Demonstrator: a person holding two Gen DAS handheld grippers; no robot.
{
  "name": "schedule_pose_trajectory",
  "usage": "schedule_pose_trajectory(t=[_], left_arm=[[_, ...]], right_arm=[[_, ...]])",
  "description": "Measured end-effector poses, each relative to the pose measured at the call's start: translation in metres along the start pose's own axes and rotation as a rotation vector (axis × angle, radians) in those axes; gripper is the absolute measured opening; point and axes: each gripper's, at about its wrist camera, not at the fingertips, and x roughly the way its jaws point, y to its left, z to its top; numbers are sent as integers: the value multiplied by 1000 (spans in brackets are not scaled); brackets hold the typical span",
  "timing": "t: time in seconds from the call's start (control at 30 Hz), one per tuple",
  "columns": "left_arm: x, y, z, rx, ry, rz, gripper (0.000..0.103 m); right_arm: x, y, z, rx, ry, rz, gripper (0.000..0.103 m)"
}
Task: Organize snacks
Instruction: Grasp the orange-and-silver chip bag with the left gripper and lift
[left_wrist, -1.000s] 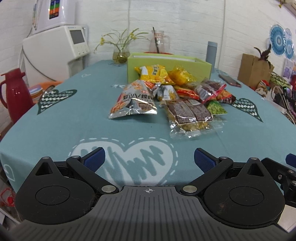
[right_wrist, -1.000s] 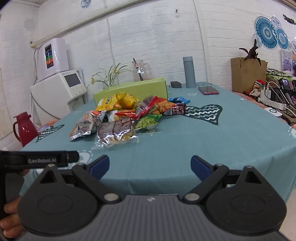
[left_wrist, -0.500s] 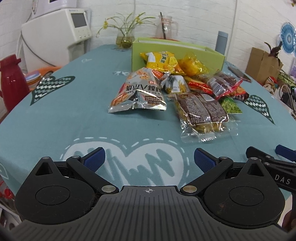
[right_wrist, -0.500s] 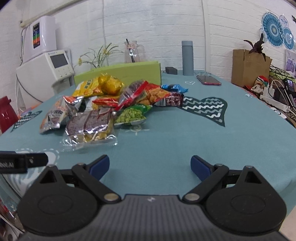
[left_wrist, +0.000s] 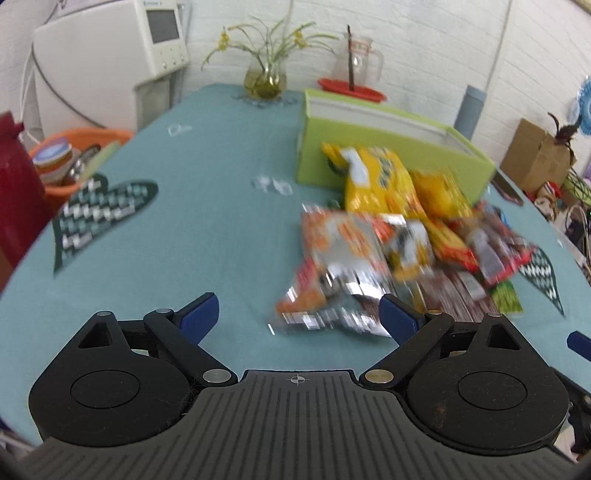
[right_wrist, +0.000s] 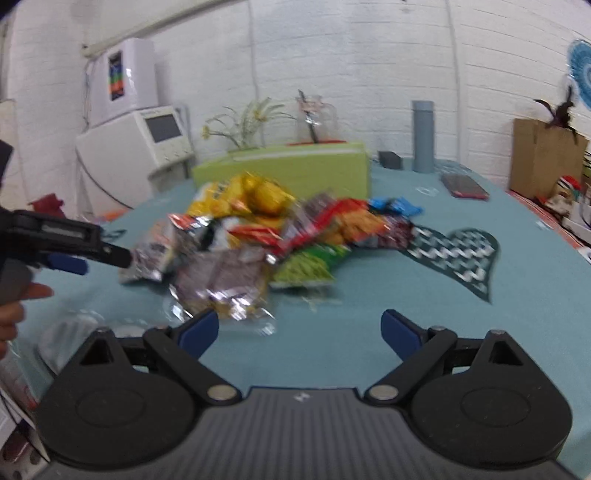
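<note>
A pile of snack bags lies on the teal tablecloth (left_wrist: 207, 206) in front of an open lime-green box (left_wrist: 388, 151) (right_wrist: 295, 170). Nearest me is a silver-and-orange bag (left_wrist: 340, 266) (right_wrist: 151, 254), with a yellow bag (left_wrist: 376, 181) behind it. A clear pack of brown bars (right_wrist: 221, 280) and a green pea bag (right_wrist: 306, 266) lie at the pile's front. My left gripper (left_wrist: 299, 315) (right_wrist: 107, 262) hovers at the silver bag's near edge; its jaws are closing and its pads touch nothing. My right gripper (right_wrist: 299, 328) stands open just short of the brown pack.
A red thermos (left_wrist: 14, 192) and an orange basin (left_wrist: 74, 147) stand off the table's left side beside a white appliance (left_wrist: 110, 62). A flower vase (left_wrist: 265, 77), a glass jug (left_wrist: 356, 62), a grey flask (right_wrist: 423, 136) and a phone (right_wrist: 463, 186) sit behind the box.
Both grippers have moved forward toward the pile, which now looks larger and blurred. The left gripper has come up to the silver bag's near edge, and its fingers stand slightly closer together.
</note>
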Motion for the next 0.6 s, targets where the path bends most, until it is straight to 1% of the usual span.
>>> schedule_pose_trajectory(t=[0.07, 0.13, 0.17, 0.23, 0.33, 0.47, 0.53, 0.57, 0.6], left_arm=[[7, 13, 16, -3, 7, -26, 83], [14, 26, 27, 0, 26, -83, 84], [16, 30, 29, 4, 34, -117, 84], [22, 37, 29, 1, 53, -191, 84], [31, 39, 30, 2, 67, -276, 84], [46, 29, 33, 39, 78, -322, 84], [59, 25, 32, 44, 116, -323, 79], [64, 25, 31, 42, 136, -335, 73], [68, 26, 29, 30, 155, -368, 60]], right_arm=[[23, 25, 20, -78, 0, 104, 93], [54, 49, 35, -151, 40, 182, 93], [67, 59, 38, -183, 58, 208, 93], [94, 75, 42, -230, 100, 233, 93], [123, 83, 45, -233, 150, 261, 93], [149, 87, 44, -240, 212, 254, 92], [154, 85, 40, -232, 231, 252, 89], [154, 85, 38, -226, 233, 260, 83], [154, 84, 38, -215, 244, 279, 72]])
